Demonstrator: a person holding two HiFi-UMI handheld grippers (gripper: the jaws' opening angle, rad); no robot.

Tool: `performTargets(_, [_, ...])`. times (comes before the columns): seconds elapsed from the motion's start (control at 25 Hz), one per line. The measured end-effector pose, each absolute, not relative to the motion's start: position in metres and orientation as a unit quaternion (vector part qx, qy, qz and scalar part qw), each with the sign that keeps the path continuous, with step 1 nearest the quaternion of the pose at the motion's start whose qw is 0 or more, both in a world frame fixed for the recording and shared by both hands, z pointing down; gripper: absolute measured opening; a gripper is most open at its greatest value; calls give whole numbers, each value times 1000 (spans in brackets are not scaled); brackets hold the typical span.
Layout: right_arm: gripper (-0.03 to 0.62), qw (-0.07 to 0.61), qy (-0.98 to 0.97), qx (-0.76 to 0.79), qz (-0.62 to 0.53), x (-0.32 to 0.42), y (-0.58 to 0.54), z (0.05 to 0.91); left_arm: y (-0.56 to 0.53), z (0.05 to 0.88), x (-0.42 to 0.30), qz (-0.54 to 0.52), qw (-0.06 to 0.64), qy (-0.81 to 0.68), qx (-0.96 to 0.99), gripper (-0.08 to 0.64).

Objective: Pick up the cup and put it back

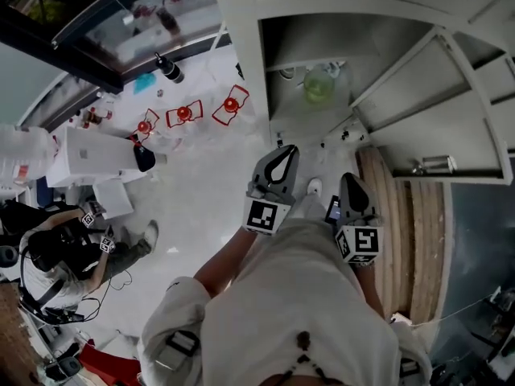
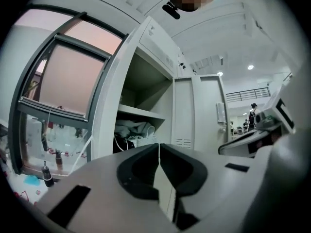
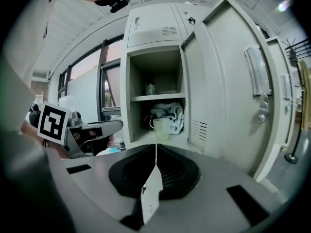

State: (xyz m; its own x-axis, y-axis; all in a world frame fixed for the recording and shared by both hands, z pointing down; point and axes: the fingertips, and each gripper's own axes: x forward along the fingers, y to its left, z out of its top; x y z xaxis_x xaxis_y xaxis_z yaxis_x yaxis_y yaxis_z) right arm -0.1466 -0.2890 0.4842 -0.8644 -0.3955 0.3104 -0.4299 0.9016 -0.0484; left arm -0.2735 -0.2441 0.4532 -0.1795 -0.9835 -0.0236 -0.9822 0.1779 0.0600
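A pale green translucent cup [image 1: 319, 87] stands on the lower shelf of the open grey locker [image 1: 282, 63]. In the right gripper view the cup [image 3: 162, 128] sits at the shelf's front edge, straight ahead of my jaws and well beyond them. A bundle of cloth [image 3: 170, 113] lies behind it. My right gripper [image 3: 156, 147] is shut with nothing between its jaws. My left gripper [image 2: 159, 145] is also shut and empty, pointing at the locker's left side. In the head view both grippers, left [image 1: 282, 151] and right [image 1: 352, 180], hang short of the locker.
The locker door [image 3: 228, 81] stands open at the right. A small jar [image 3: 150, 89] is on the upper shelf. A window [image 2: 63, 81] is left of the locker. Another person [image 1: 64, 248] sits at the far left. Red objects [image 1: 183, 113] lie on the floor.
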Motion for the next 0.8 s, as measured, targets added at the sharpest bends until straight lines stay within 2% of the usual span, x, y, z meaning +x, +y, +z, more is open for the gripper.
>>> performTargets(0.32, [26,145,-961,228,67,-125,-250,486,-195,488,-253,7,54,-733,678,14])
performTargets(0.6, [26,113,-974,187,62,-125,-241,467,-169,452,-245,-25,25,-775,630,14])
performTargets(0.8, [26,91,-986,127,57,-111,-213,454,-146,434,-213,-36,16,-803,595,14])
